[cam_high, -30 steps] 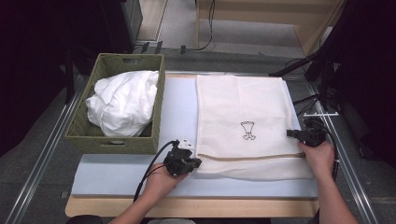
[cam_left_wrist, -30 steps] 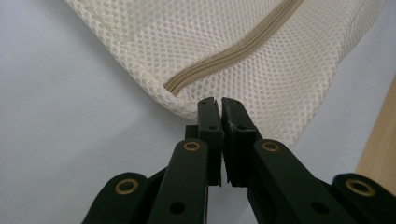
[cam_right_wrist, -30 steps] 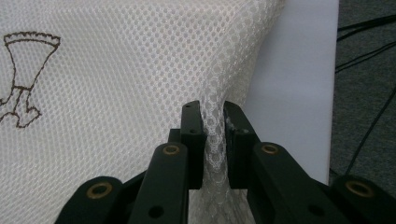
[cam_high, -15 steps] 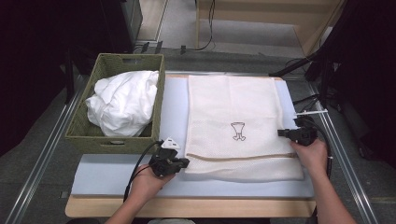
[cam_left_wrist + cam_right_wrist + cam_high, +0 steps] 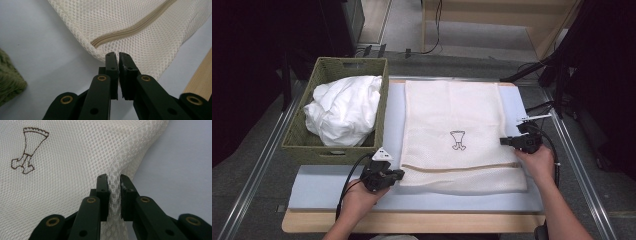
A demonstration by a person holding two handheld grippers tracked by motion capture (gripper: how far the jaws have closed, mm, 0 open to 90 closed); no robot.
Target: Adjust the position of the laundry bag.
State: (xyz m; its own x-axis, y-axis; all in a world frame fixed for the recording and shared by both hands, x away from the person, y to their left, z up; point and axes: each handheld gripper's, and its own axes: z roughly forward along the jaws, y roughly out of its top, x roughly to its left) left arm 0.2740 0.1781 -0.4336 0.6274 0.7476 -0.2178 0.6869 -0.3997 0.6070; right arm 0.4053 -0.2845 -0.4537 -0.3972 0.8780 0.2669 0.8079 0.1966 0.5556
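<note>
A cream mesh bag (image 5: 452,110) lies flat on the pale mat, with a brown emblem (image 5: 457,140) at its middle and a tan zipper (image 5: 135,26) running along its near part. My left gripper (image 5: 399,173) is at the bag's near left corner. In the left gripper view the left gripper (image 5: 117,56) has its jaws pinched together on the corner hem, just below the zipper's end. My right gripper (image 5: 503,142) is at the bag's right edge. The right gripper (image 5: 114,178) is shut on a raised fold of mesh, to the right of the emblem (image 5: 28,150).
A green woven basket (image 5: 352,61) holding a crumpled white cloth (image 5: 344,110) stands at the left, close to the bag's left edge. The blue-grey mat (image 5: 327,185) covers a wooden table (image 5: 412,222). Metal rails run along both sides, and cables lie on the floor beyond.
Both grippers have moved left across the mat, dragging the mesh bag with them, so its left edge now lies nearer the basket.
</note>
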